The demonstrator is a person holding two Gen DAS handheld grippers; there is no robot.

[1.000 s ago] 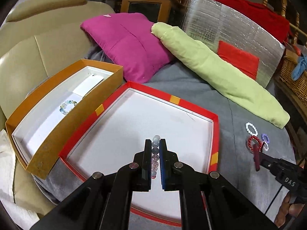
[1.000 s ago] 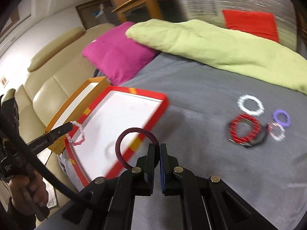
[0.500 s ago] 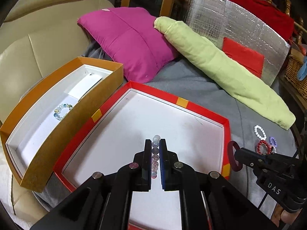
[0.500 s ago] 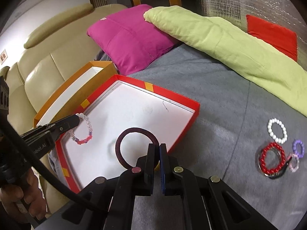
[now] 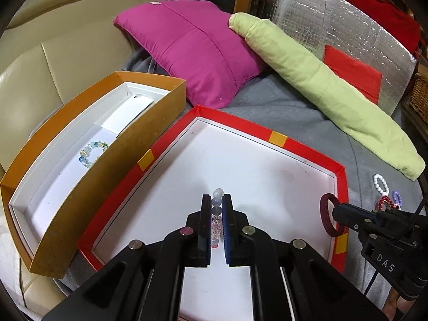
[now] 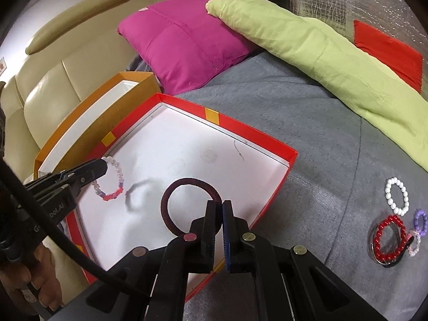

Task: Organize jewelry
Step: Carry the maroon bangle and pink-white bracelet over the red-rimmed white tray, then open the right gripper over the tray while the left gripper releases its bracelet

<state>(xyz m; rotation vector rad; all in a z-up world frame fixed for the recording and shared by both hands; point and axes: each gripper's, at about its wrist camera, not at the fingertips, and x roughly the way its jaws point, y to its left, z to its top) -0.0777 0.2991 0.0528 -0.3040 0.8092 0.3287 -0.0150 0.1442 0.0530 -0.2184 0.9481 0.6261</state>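
Observation:
My left gripper (image 5: 216, 200) is shut on a pink and clear bead bracelet (image 5: 217, 199), held above the white floor of the red tray (image 5: 278, 139). The bracelet also shows in the right wrist view (image 6: 113, 184). My right gripper (image 6: 218, 206) is shut on a dark maroon hair band (image 6: 174, 190), held above the red tray (image 6: 212, 115) near its right wall. The band also shows in the left wrist view (image 5: 325, 218). A blue-green bead bracelet (image 5: 92, 153) lies in the orange box (image 5: 149, 133).
On the grey blanket to the right lie a white bead bracelet (image 6: 396, 195), a red bead bracelet (image 6: 386, 236), a purple one (image 6: 420, 218) and a small pink one (image 6: 414, 244). A magenta cushion (image 5: 192, 50) and green pillow (image 5: 321, 85) sit behind the boxes.
My right gripper has carried the maroon band left from the blanket to over the red tray. My left gripper has kept the bead bracelet over the tray.

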